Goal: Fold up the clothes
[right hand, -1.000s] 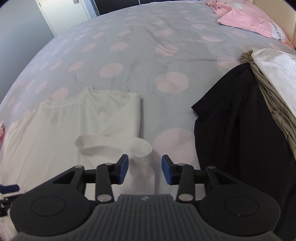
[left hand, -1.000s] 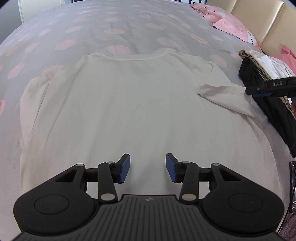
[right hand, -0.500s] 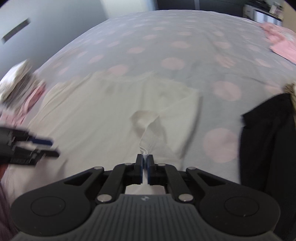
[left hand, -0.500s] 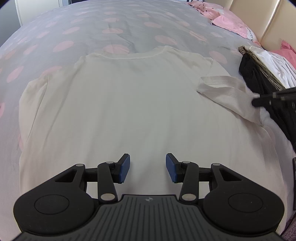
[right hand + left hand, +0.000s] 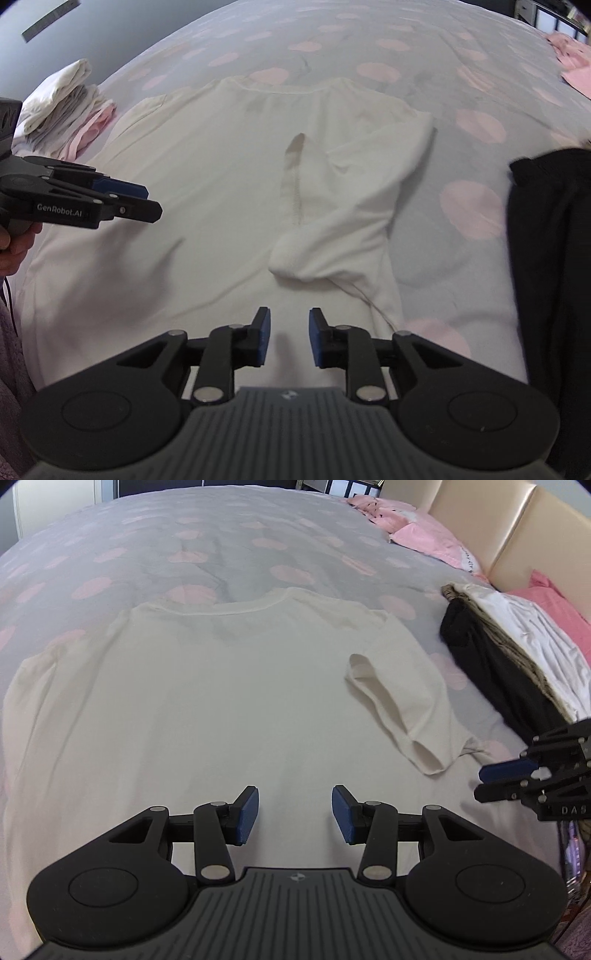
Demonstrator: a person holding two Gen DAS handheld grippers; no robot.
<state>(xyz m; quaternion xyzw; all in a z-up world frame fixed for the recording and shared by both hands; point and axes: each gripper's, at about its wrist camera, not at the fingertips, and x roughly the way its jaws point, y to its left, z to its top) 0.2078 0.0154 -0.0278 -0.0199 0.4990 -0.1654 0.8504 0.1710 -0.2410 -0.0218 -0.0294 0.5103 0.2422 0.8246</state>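
The right gripper [image 5: 289, 336] fingers have just been opening and now stand released, nothing between them, above the cream T-shirt [image 5: 207, 701]. The left gripper [image 5: 294, 814] fingers are spread wider, also empty. The T-shirt lies flat on the dotted bed [image 5: 229, 546], right sleeve [image 5: 332, 221] folded inward. A dark garment [image 5: 550, 240], apparently part of a pile, lies beside it.

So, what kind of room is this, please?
Most likely a bedroom. The cream T-shirt lies on a bed with a grey, pink-dotted cover, beside a padded headboard and pink pillows.
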